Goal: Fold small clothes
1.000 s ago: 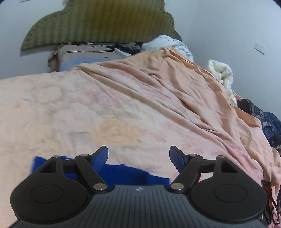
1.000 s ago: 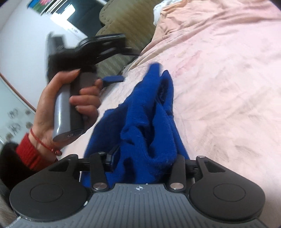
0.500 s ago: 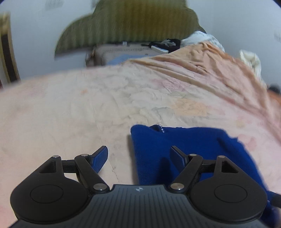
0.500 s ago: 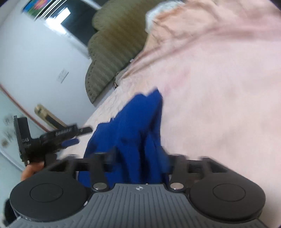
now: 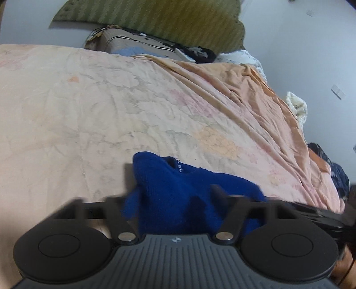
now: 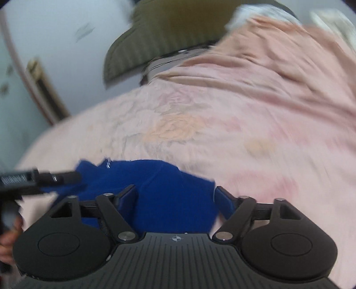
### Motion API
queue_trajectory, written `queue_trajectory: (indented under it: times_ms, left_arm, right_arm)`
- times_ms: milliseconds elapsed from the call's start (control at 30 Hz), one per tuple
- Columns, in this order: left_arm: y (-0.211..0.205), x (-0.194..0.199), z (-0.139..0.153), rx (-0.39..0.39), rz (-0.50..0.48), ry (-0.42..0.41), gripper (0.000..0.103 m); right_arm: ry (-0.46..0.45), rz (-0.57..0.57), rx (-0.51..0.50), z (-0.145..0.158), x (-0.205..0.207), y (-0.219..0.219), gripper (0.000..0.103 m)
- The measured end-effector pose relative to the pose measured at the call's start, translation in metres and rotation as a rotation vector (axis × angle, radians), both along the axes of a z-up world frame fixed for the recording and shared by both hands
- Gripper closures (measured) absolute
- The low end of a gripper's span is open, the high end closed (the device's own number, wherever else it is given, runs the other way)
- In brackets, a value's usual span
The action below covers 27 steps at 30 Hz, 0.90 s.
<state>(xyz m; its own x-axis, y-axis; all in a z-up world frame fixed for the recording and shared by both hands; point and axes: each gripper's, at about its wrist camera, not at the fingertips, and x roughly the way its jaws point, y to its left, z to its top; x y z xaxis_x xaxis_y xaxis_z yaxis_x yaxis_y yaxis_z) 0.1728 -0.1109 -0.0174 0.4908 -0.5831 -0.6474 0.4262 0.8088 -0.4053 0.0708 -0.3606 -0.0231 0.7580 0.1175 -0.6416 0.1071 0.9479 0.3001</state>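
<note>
Left wrist view: a blue knit garment [image 5: 191,200] lies bunched on the bed [image 5: 89,111] near its foot edge, between the spread fingers of the left hand-held gripper [image 5: 173,195]. The right hand-held gripper [image 6: 175,200] also stands wide around the cloth, gripping nothing. No neat fold shows; the folding appears barely begun.

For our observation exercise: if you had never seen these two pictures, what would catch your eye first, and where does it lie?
The eye goes first to the bright blue knit garment, lying on the pale peach floral bedspread with the fingers of the left gripper and the right gripper on either side of it. Next comes the olive ribbed headboard against the far wall.
</note>
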Motion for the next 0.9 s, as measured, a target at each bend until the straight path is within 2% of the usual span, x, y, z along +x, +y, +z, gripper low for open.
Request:
queue_trajectory:
  times_ms: [33, 67, 100, 167, 267, 300, 367, 433, 467, 500, 533, 600, 667, 700, 800, 900]
  left_arm:
    - [-0.002, -0.001, -0.002, 0.022, -0.01, -0.002, 0.083]
    - [-0.002, -0.002, -0.003, 0.037, -0.017, -0.014, 0.087]
    - [-0.001, -0.004, -0.003, 0.038, -0.023, -0.036, 0.089]
    - [0.002, -0.007, 0.0, 0.034, -0.024, -0.08, 0.092]
    - [0.002, -0.007, 0.005, 0.036, 0.014, -0.127, 0.093]
    - [0.001, -0.005, 0.005, 0.055, 0.026, -0.137, 0.093]
    - [-0.008, -0.002, 0.0, 0.133, 0.04, -0.171, 0.093]
    - [-0.01, -0.001, -0.005, 0.182, 0.043, -0.171, 0.092]
    - [-0.008, -0.004, -0.003, 0.182, 0.047, -0.173, 0.09]
    - [-0.003, -0.009, 0.001, 0.179, 0.057, -0.185, 0.09]
    - [0.001, -0.015, 0.005, 0.186, 0.065, -0.195, 0.087]
    - [0.011, -0.03, 0.013, 0.21, 0.092, -0.211, 0.072]
    - [0.022, -0.047, 0.019, 0.196, 0.108, -0.198, 0.041]
    - [0.027, -0.059, 0.02, 0.177, 0.101, -0.186, 0.036]
    - [0.034, -0.095, 0.017, 0.152, 0.036, -0.173, 0.034]
    - [0.028, -0.123, 0.002, 0.221, -0.003, -0.232, 0.034]
  right_arm:
    - [0.016, 0.031, -0.034, -0.001, 0.007, 0.005, 0.052]
    - [0.033, 0.061, -0.049, -0.003, 0.013, 0.008, 0.08]
    - [0.026, 0.098, -0.042, -0.002, 0.015, 0.01, 0.088]
    - [-0.014, 0.12, -0.072, 0.005, 0.011, 0.014, 0.09]
    - [-0.064, 0.073, -0.065, 0.016, 0.016, 0.011, 0.092]
    - [-0.072, 0.051, -0.067, 0.018, 0.019, 0.01, 0.097]
    - [-0.069, 0.025, -0.094, 0.015, 0.03, 0.011, 0.097]
    - [-0.023, 0.045, -0.108, 0.003, 0.043, 0.015, 0.096]
    - [-0.004, 0.047, -0.136, -0.003, 0.047, 0.019, 0.094]
    - [0.001, 0.035, -0.168, -0.007, 0.048, 0.022, 0.087]
    - [-0.008, 0.013, -0.185, -0.005, 0.045, 0.022, 0.084]
    - [-0.04, -0.033, -0.159, 0.009, 0.028, 0.017, 0.06]
    - [-0.076, -0.071, -0.144, 0.026, 0.004, 0.015, 0.047]
    - [-0.085, -0.062, -0.136, 0.033, -0.009, 0.017, 0.043]
    - [-0.064, 0.06, -0.103, 0.038, -0.041, 0.033, 0.034]
    - [-0.013, 0.137, -0.146, 0.02, -0.063, 0.054, 0.029]
